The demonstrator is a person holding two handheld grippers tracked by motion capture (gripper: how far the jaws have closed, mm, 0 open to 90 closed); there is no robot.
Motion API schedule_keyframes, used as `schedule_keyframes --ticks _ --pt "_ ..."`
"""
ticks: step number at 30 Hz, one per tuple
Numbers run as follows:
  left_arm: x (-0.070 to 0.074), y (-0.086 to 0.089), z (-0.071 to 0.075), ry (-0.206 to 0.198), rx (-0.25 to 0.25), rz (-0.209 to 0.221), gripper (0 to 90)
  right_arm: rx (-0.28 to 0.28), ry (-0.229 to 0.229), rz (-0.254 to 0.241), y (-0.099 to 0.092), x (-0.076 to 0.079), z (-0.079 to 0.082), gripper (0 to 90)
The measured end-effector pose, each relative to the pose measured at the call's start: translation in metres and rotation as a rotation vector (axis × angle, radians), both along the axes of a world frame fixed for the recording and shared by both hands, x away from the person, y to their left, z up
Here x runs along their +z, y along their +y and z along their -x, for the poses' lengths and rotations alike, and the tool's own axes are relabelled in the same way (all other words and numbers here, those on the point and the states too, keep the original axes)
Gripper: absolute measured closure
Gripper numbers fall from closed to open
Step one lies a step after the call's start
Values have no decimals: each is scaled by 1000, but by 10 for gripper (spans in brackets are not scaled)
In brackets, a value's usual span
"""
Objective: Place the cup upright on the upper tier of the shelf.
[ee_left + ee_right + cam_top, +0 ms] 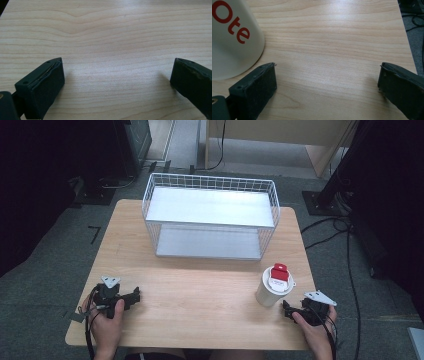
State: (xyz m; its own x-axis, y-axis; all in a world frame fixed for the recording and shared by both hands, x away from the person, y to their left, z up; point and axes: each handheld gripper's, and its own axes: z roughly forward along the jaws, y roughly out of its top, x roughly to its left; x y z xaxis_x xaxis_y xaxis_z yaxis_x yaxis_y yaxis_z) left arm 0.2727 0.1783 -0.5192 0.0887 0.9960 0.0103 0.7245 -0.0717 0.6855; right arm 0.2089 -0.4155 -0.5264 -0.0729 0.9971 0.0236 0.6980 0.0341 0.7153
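A white cup (270, 291) with a red and white item (279, 275) standing in it sits on the wooden table (200, 295) at the front right. Red lettering marks the cup's side (232, 42) in the right gripper view. My right gripper (287, 310) rests on the table just right of the cup, open, jaws wide apart with bare wood between them (325, 82). My left gripper (134, 296) lies at the front left, also open, with nothing between its jaws (116, 80).
A white wire basket shelf (210, 215) with two levels stands at the back middle of the table. Cables (340, 227) run on the grey floor to the right. The table's right edge (409, 50) lies close beyond my right gripper.
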Motion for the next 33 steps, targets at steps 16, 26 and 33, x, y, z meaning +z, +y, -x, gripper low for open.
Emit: schedule_keyframes --ticks 16,26,33 --pt "0 0 0 0 0 0 0 50 -41 -8 11 16 17 8" --pt "0 0 0 0 0 1 0 115 -63 -43 26 25 27 9" --pt "0 0 0 0 0 0 0 166 -93 -84 35 30 26 11"
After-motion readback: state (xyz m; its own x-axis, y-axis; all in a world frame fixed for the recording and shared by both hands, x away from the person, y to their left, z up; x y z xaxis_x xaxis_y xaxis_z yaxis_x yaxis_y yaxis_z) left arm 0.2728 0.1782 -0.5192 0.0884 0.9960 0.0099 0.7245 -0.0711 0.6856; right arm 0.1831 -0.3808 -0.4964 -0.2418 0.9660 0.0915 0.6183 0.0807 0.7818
